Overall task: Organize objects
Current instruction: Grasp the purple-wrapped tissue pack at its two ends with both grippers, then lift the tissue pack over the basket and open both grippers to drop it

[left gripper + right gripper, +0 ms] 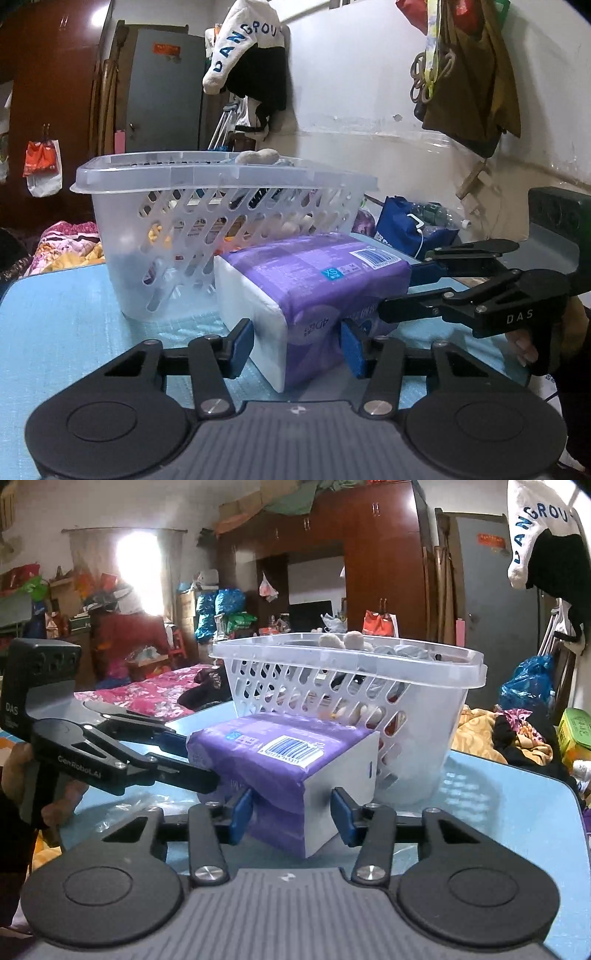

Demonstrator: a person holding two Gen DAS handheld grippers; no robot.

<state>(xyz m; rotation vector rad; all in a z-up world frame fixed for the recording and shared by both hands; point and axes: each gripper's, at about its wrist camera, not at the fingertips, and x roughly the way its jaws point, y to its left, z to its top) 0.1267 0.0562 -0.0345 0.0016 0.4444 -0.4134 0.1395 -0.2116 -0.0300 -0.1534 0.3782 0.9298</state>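
Ahead of both grippers the purple pack (314,291) fills the space between the jaws, lying on the blue table (66,317). Just beyond it the basket (221,229) blocks the way forward; pack and basket look touching or nearly so, leaving no gap there. From the left gripper (295,345), the right gripper (417,295) closes off the pack's right side. To its left the tabletop lies bare. Above the pack and the basket rim the air stands open.
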